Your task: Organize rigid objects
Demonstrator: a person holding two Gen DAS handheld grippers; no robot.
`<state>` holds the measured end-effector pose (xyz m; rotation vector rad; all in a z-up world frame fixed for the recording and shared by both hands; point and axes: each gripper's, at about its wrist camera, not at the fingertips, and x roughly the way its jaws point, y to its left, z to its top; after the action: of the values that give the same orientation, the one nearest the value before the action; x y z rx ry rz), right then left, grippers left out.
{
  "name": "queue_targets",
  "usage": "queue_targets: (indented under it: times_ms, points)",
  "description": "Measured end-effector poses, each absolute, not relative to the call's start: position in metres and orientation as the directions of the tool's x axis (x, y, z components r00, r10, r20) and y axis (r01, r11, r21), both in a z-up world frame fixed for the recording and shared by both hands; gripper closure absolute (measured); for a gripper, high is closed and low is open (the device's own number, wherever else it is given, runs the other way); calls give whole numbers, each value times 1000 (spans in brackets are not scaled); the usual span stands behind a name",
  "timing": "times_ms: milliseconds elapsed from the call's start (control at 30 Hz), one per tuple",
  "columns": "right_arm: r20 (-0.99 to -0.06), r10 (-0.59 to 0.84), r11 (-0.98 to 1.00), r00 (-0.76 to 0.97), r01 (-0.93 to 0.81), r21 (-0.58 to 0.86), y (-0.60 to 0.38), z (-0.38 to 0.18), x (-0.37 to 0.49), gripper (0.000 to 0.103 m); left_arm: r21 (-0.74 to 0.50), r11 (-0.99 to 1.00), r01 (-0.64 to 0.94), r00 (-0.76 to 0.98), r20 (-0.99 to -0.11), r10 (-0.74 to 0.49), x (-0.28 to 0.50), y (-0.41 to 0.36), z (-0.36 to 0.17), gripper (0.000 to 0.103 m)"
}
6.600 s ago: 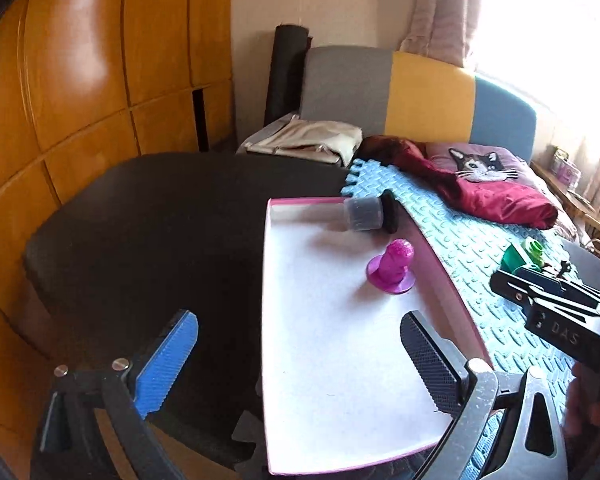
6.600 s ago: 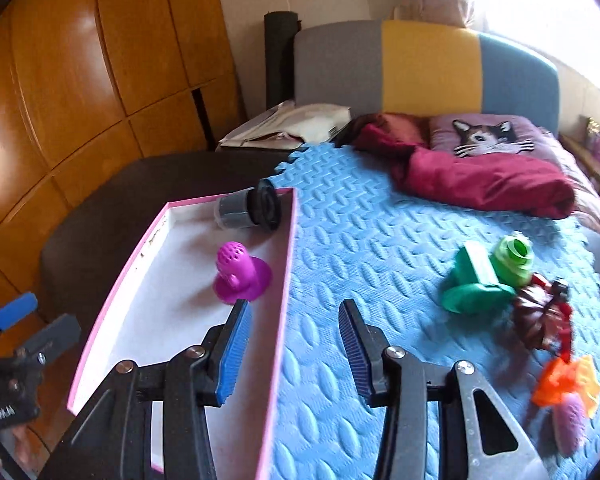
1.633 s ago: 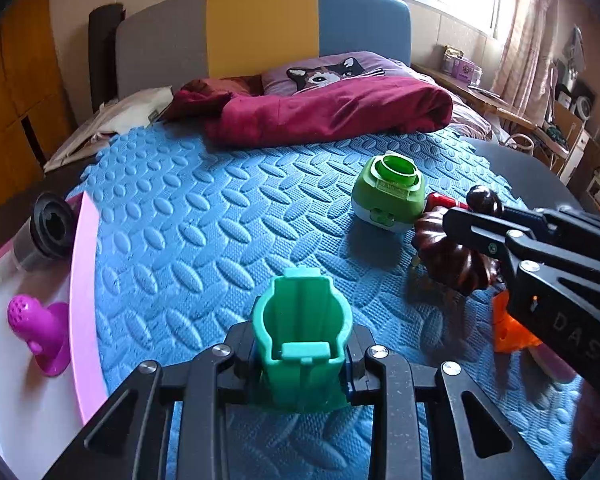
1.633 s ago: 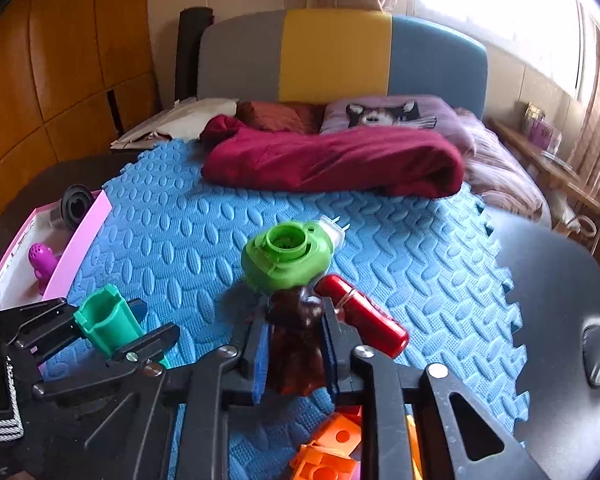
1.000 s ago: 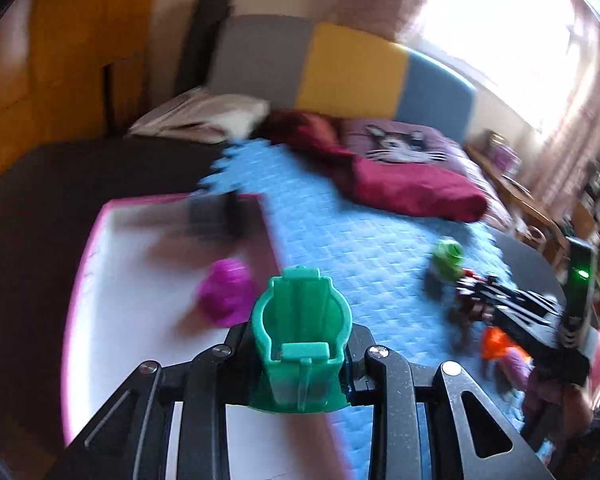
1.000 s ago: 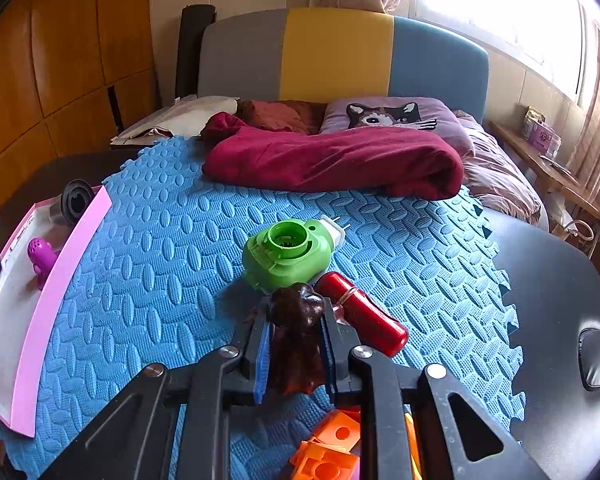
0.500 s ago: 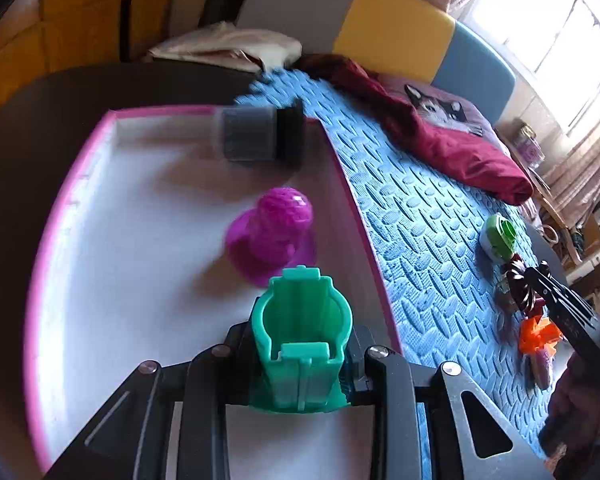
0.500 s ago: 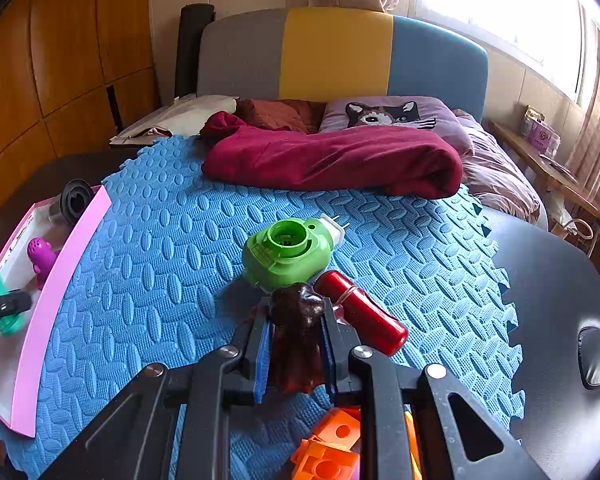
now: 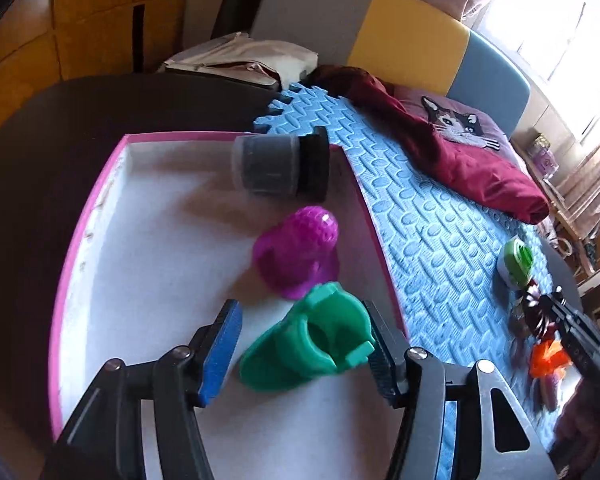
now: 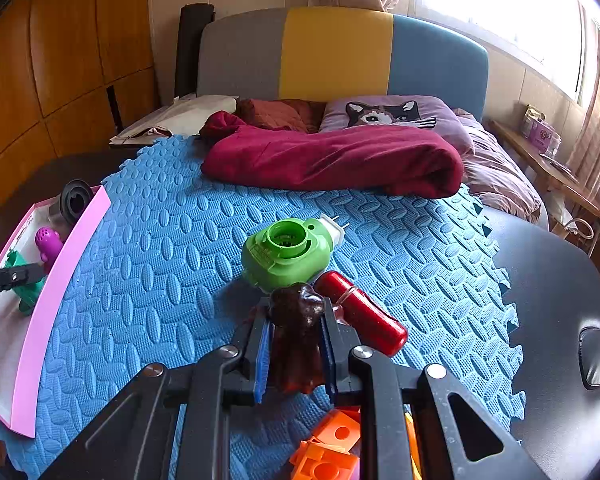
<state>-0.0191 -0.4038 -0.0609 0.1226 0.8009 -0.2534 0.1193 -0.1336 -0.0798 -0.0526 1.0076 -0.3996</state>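
Opening over the pink tray [image 9: 80, 236] — left hand-held gripper [image 9: 300, 354], green piece [image 9: 312, 340] between.

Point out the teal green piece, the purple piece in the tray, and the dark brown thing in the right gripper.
teal green piece [image 9: 312, 344]: left wrist view, on its rounded body.
purple piece [image 9: 296, 248]: left wrist view, on its domed body.
dark brown thing [image 10: 298, 332]: right wrist view, on its middle between the pads.

We saw daylight flooding from the blown-out window [image 10: 500, 4] at far right, soft shadows falling leftward, fisheye bending and dark corners, slight blur at edges.
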Motion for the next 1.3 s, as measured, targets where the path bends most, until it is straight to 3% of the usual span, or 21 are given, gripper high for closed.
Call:
queue_targets:
  times_ms: [567, 1300]
  points:
    - [-725, -173, 962, 667, 272, 21, -403, -62, -20, 82, -73, 947, 312, 605, -754, -257, 55, -111, -44, 41]
    - [-697, -218, 963, 683, 267, -41, -394, -64, -23, 81, -53, 962, 268, 657, -720, -223, 39, -85, -31, 41]
